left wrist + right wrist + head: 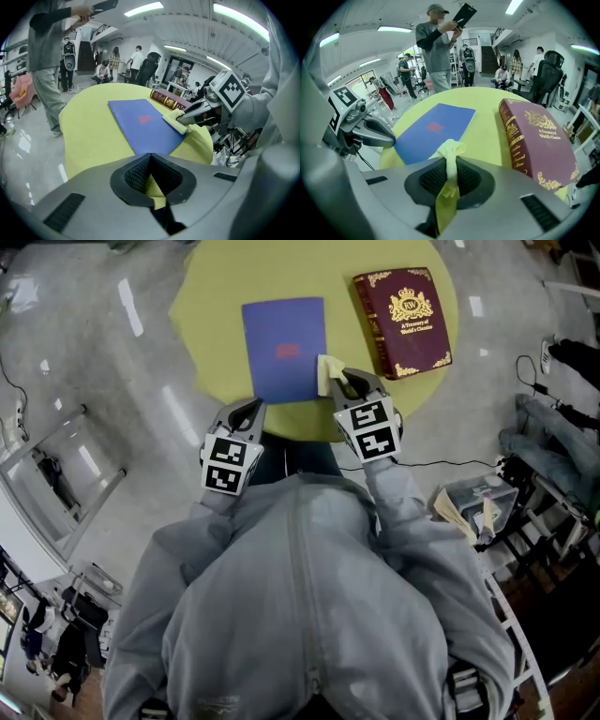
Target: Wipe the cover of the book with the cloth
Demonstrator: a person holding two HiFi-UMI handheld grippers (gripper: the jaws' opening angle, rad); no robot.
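**Head view.** Recorded a round yellow-green table (216, 296) with a blue book (281, 348) lying flat and closed close to its near edge. Noted a maroon book (403, 320) with gilt print farther right, apart from the blue one. Found a pale yellow cloth (328, 369) against the right edge of the blue book, by its near-right corner, clamped in the right gripper (352, 382). Placed the left gripper (249, 411) at the table's near edge, just beside the near-left corner of the blue book (contact with it not discernible).

**Left gripper view.** Confirmed the left gripper (150, 156) with fingers closed together at the tips and nothing between them. Saw the blue book (143, 124) directly ahead, one corner pointing at the tips. Observed the cloth (174, 120) lying on the book's right margin at the tip of the right gripper (183, 118). Logged the maroon book (164, 99) beyond, and a standing person (47, 61) past the table's left side.

**Right gripper view.** Verified the right gripper (451, 161) pinched on the cloth (451, 152), bunched above the pads with a strip hanging below. Recorded the blue book (433, 127) ahead and left, the maroon book (539, 140) to the right, and the left gripper (391, 138) at far left. Noted the standing person (438, 47) behind the table, holding up a dark flat object (464, 14).
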